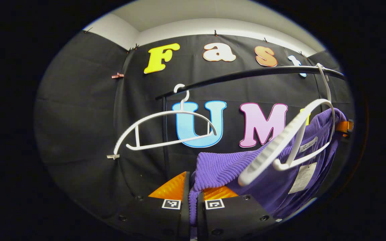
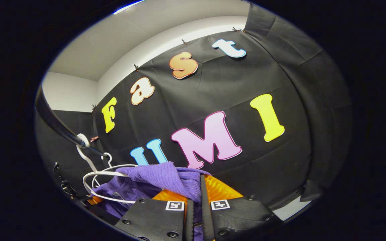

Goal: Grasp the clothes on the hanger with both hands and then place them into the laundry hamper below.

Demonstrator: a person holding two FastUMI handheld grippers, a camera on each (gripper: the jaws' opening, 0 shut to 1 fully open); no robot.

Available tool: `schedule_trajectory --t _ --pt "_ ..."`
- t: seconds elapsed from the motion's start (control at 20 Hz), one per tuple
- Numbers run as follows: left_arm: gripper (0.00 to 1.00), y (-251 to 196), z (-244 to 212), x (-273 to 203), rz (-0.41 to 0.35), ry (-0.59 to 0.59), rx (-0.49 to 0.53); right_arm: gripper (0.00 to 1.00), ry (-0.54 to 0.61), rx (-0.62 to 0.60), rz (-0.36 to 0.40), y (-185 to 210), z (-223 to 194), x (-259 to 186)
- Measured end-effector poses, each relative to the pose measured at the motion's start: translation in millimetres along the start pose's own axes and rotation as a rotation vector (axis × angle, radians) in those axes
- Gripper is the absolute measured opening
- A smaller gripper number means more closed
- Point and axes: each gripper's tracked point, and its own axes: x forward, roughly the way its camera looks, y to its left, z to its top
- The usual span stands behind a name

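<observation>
Left hand-held gripper (image 1: 193, 201): clamped on the purple sweater (image 1: 219, 167).
Right hand-held gripper (image 2: 197, 202): pinching the same sweater (image 2: 166, 177).
Hanger (image 1: 286, 140): sweater half off — its arm is bare.
Rail (image 1: 246, 73): hanger hooked on.
Left: lowering into the hamper.

Sweater (image 1: 219, 164) purple, ribbed knit, white tags (image 1: 303, 177). Hangers (image 1: 159, 130) white plastic. Rail (image 1: 246, 73) black. Booth wall cloth (image 1: 79, 117) black; wall strip (image 1: 213, 26) above it white.
</observation>
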Motion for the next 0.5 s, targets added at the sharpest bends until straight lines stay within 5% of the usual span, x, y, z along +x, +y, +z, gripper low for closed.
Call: schedule_trajectory --t 0.15,0.3,0.35,0.4,0.45,0.5 --pt "0.12 -16.7 -30.2 3.0 -0.016 0.058 -0.018 0.15 -0.002 -0.031 -0.021 -10.9 -1.1 13.9" --pt "0.12 -50.1 -59.4 -6.6 -0.065 0.119 0.009 0.17 0.021 -0.067 -0.124 -47.8 -8.0 14.7" --pt "0.12 -63.5 -67.0 -10.4 -0.083 0.133 0.017 0.16 0.048 -0.071 -0.15 -58.5 -18.5 12.4" --pt "0.12 -75.4 -75.7 -16.5 -0.101 0.141 0.022 0.03 0.079 -0.062 -0.161 -64.2 -30.2 6.9" --pt "0.12 -85.4 -82.7 -21.7 -0.111 0.15 0.024 0.14 0.103 -0.063 -0.174 -68.5 -40.6 1.0" --pt "0.12 -93.3 -90.4 -27.1 -0.121 0.161 0.022 0.14 0.127 -0.078 -0.187 -74.3 -52.2 -6.5"
